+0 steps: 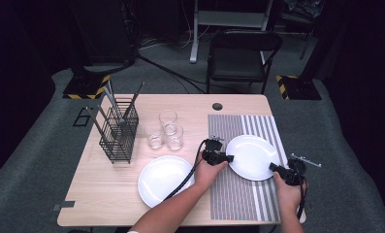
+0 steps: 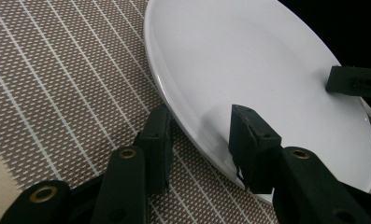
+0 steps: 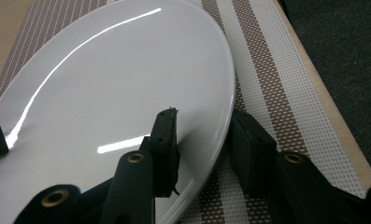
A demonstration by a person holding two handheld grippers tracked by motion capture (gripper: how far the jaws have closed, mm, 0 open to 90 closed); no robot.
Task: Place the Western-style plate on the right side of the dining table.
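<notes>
A white plate (image 1: 252,155) lies on the striped placemat (image 1: 238,194) at the table's right. My left gripper (image 1: 229,158) is at the plate's left rim and my right gripper (image 1: 273,168) at its lower right rim. In the left gripper view the plate (image 2: 248,60) has its rim between the jaws of the left gripper (image 2: 204,135), one jaw over the plate and one on the mat (image 2: 57,70), with gaps on both sides. In the right gripper view the right gripper (image 3: 204,135) straddles the plate's (image 3: 113,84) rim the same way, pads apart from it.
A second white plate (image 1: 163,179) sits on the bare wood to the left. Behind it stand three glasses (image 1: 166,131) and a black wire rack (image 1: 118,128) holding utensils. The table's right edge (image 3: 332,116) runs close beside the mat (image 3: 267,60). A black chair (image 1: 243,53) stands beyond the table.
</notes>
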